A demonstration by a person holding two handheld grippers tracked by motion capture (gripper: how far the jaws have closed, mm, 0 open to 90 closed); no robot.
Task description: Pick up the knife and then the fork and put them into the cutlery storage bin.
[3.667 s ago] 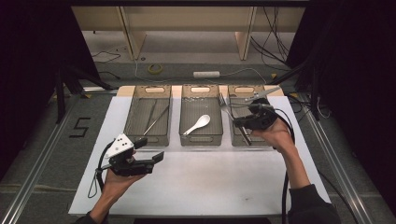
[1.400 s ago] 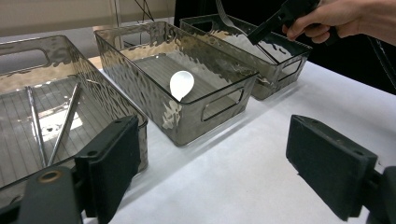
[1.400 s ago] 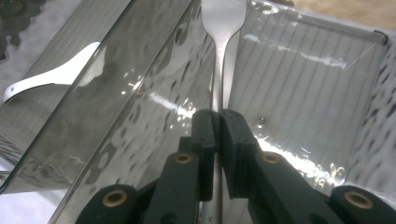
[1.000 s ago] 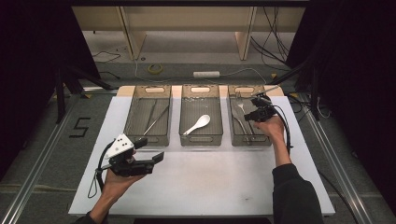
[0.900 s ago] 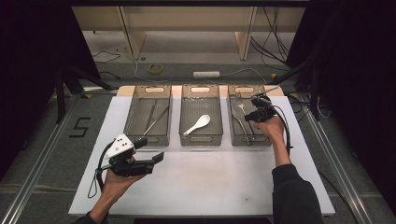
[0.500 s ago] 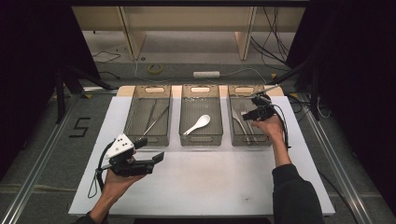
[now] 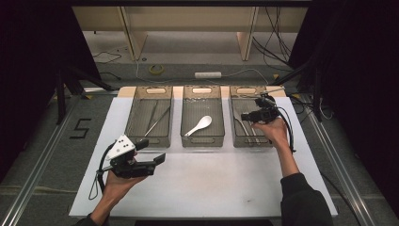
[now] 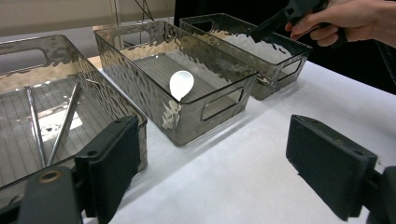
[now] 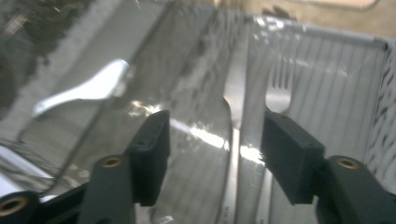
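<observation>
Three clear grey bins stand in a row on a white mat [image 7: 211, 188]. The left bin [image 7: 149, 139] holds two metal chopsticks [image 7: 156, 117], the middle bin [image 7: 202, 140] a white spoon [image 7: 198, 125], the right bin [image 7: 251, 141] a fork [image 9: 279, 88] and a knife [image 9: 236, 93]. My right gripper [image 7: 245, 116] hovers open over the right bin, its jaws either side of the knife and fork heads [image 9: 219, 149]. My left gripper [image 7: 151, 151] is held open and empty above the mat in front of the left bin [image 8: 219, 163].
Beyond the bins the table ends at a wooden frame, with cables, a roll of tape [image 7: 156, 69] and a power strip [image 7: 208, 74] on the floor. A "5" [image 7: 80, 128] is marked left of the mat. Open mat lies in front of the bins.
My right gripper has moved farther over the right bin and then slid slightly left. The left gripper has not moved.
</observation>
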